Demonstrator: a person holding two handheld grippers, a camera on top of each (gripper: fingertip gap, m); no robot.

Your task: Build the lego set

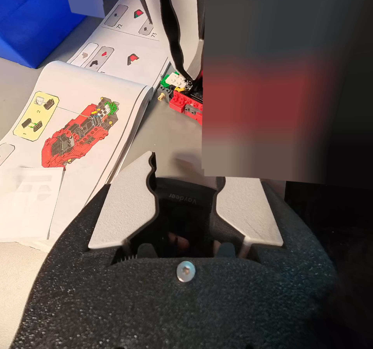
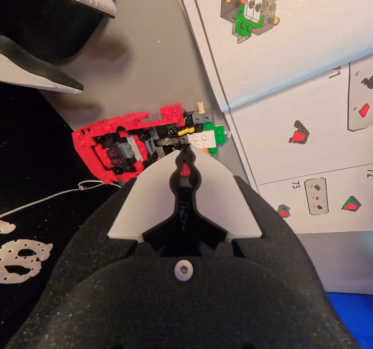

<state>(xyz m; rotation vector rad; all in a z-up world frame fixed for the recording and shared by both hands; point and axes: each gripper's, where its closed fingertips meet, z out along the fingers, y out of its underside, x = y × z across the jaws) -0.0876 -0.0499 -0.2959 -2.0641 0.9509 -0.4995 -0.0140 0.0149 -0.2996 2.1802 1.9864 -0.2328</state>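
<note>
The grey bench (image 2: 145,60) carries an open instruction booklet (image 1: 84,101) and, just beside its edge, the half-built red lego car (image 2: 125,145), lying with its open top toward the right wrist camera. A blue bin (image 1: 30,26) stands well behind the booklet.

The right claw (image 2: 185,151) is nearly closed, its tips at the car's rear by the white plate (image 2: 201,140); something small and dark seems pinched there, though what it is cannot be told. The left claw (image 1: 187,167) stands wide and empty, near the car without touching it.

The car is likely light and rigid, yet brittle at its joints: pressed from above it could slide on the smooth bench or shed small parts. The solid red side walls look the safest hold for steadying it.

The right wrist view shows the whole car and its interior; the left wrist view shows only the rear end, the remainder being masked, but it alone shows the bin and the booklet's full-car drawing.
</note>
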